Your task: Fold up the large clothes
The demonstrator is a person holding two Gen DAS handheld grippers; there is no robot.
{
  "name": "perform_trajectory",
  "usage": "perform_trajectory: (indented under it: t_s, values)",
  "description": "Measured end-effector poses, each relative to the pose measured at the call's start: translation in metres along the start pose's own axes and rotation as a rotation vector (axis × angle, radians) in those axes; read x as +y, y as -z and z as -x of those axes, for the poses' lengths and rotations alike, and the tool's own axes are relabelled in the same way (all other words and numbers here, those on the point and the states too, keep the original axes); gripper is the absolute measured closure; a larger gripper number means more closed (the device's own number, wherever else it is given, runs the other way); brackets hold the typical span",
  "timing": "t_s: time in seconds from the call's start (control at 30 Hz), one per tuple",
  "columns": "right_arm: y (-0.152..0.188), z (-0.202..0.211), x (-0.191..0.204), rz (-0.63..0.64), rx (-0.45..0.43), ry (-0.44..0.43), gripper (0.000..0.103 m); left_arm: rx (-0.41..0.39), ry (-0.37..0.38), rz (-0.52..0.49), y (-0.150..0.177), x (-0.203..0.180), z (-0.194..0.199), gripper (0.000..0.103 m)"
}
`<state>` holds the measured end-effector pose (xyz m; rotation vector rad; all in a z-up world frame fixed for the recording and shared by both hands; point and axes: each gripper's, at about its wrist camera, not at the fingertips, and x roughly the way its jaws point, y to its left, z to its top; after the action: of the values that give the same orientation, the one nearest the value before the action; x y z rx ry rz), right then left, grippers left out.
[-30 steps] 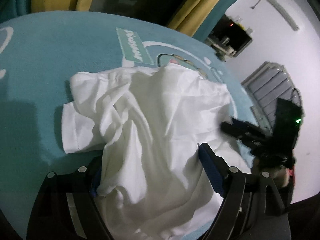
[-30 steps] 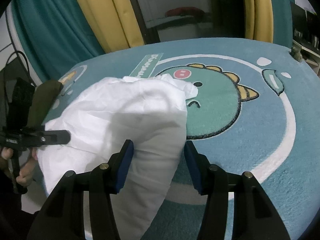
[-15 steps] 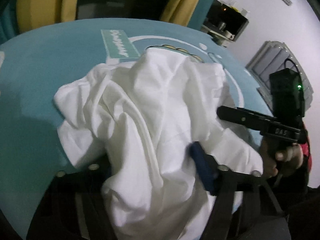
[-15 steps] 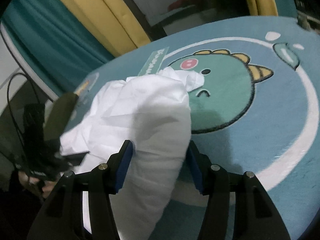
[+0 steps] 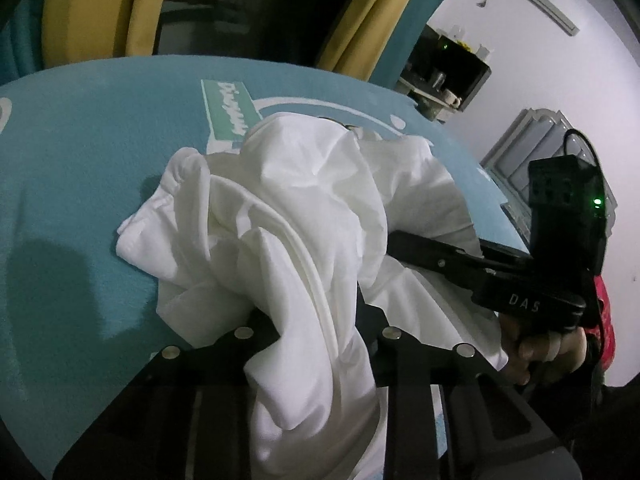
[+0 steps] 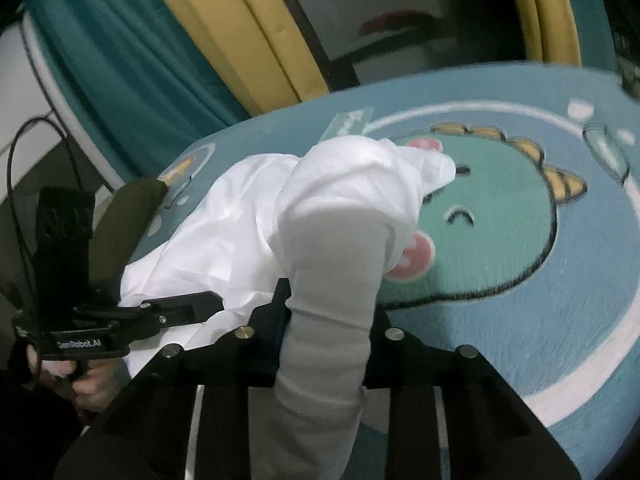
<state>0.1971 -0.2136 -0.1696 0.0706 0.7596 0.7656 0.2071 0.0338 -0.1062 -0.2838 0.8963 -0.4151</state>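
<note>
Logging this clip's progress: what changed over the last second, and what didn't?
Both tools closed on the white garment: left tool and right tool now pinch it, gathered higher off the rug into a tighter bunch. It stays crumpled, unfolded, over the dinosaur print.

A blue rug [image 6: 560, 280] with a green dinosaur picture [image 6: 492, 216] covers the floor, behind it hang teal and yellow curtains [image 6: 248, 28], and a dark shelf [image 5: 448, 76] stands against the white wall [image 5: 560, 80].
</note>
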Motion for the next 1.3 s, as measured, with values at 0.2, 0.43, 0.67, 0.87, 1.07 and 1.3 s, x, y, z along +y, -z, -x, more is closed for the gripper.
perform_trajectory:
  t_s: [0.2,0.43,0.67,0.87,1.07,1.3]
  values:
    - [-0.020,0.014,0.028,0.092,-0.072,0.014,0.081,-0.095,-0.025,-0.030,0.000,-0.007,0.037,0.077]
    - [-0.051,0.018,0.076,0.194,-0.139,-0.007,0.081,-0.215,-0.045,-0.035,-0.007,0.005,0.088,0.077]
    - [-0.080,-0.003,0.134,0.293,-0.183,-0.043,0.081,-0.310,-0.100,-0.047,-0.009,0.040,0.141,0.077]
    - [-0.094,-0.043,0.175,0.294,-0.201,-0.113,0.081,-0.347,-0.175,-0.021,-0.010,0.084,0.176,0.077]
    - [-0.096,-0.094,0.206,0.260,-0.162,-0.138,0.081,-0.286,-0.234,0.033,-0.011,0.138,0.182,0.077]
    - [-0.091,-0.168,0.194,0.162,-0.022,-0.096,0.081,-0.119,-0.251,0.123,-0.014,0.200,0.144,0.073]
